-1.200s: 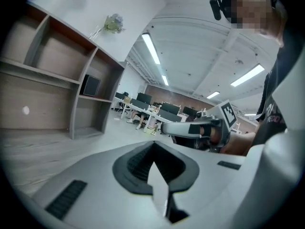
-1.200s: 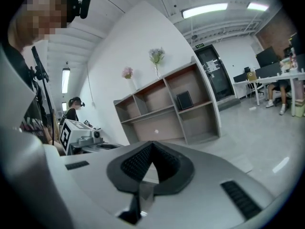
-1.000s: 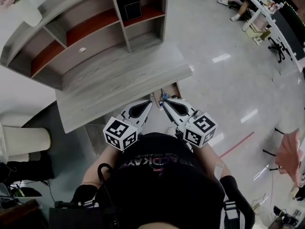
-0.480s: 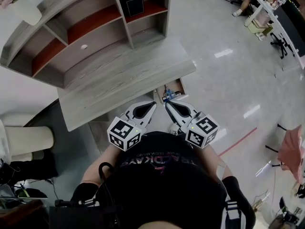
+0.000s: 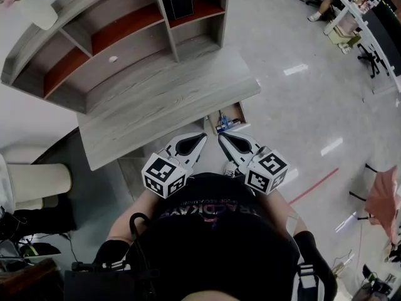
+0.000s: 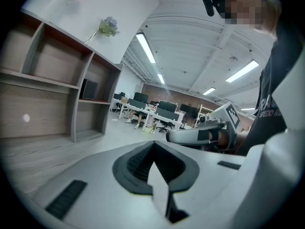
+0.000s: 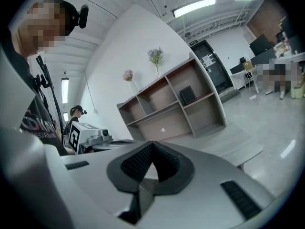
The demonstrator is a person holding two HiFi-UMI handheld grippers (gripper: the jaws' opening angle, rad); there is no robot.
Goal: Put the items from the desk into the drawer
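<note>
two grippers hang side by side close to the person's chest. the left gripper (image 5: 199,138) and the right gripper (image 5: 222,138) are each clenched tip to tip with nothing between the jaws, and their tips are near each other but apart. just beyond the tips the drawer (image 5: 240,113) stands open under the edge of the desk (image 5: 156,105), with small items (image 5: 223,120) lying inside. farther ahead a shelf unit (image 5: 128,49) rises from the desk, with a black box (image 5: 177,0) in one upper compartment.

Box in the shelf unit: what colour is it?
The box is black; head view shows it best.
</note>
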